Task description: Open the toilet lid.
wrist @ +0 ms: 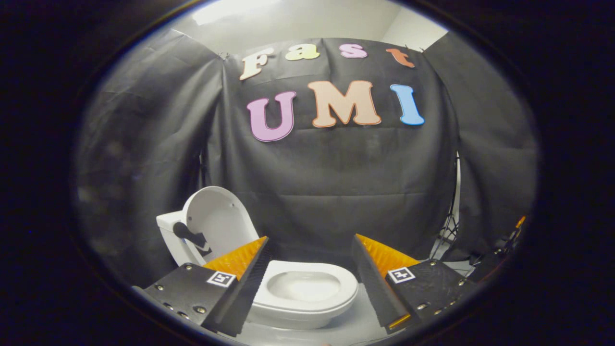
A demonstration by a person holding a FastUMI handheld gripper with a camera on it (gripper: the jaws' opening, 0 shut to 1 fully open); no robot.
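- Toilet lid: it stands raised, ahead of my left finger and beyond its tip, leaning back toward the tank. A dark fitting sits on its lower inner face; I cannot tell what it is.
- Toilet seat: it lies down on the bowl, directly between my two fingers and just ahead of them, with the bowl opening exposed.
- Gripper: my fingers are spread wide apart and hold nothing. Neither finger touches the lid or the seat.
- Reason for the pose, as I judge it: the wide spread and the clear gap to the lid suit a release, since an upright lid needs no further support from me.
- Task status, as I judge it: the lid looks fully open, so the work appears done or nearly done.
- Risk: a lid standing close to vertical could tip forward if bumped, so I would keep my left finger clear of it in any next move.
- Surroundings: the black cloth wall hangs beyond the toilet, well past my fingertips.
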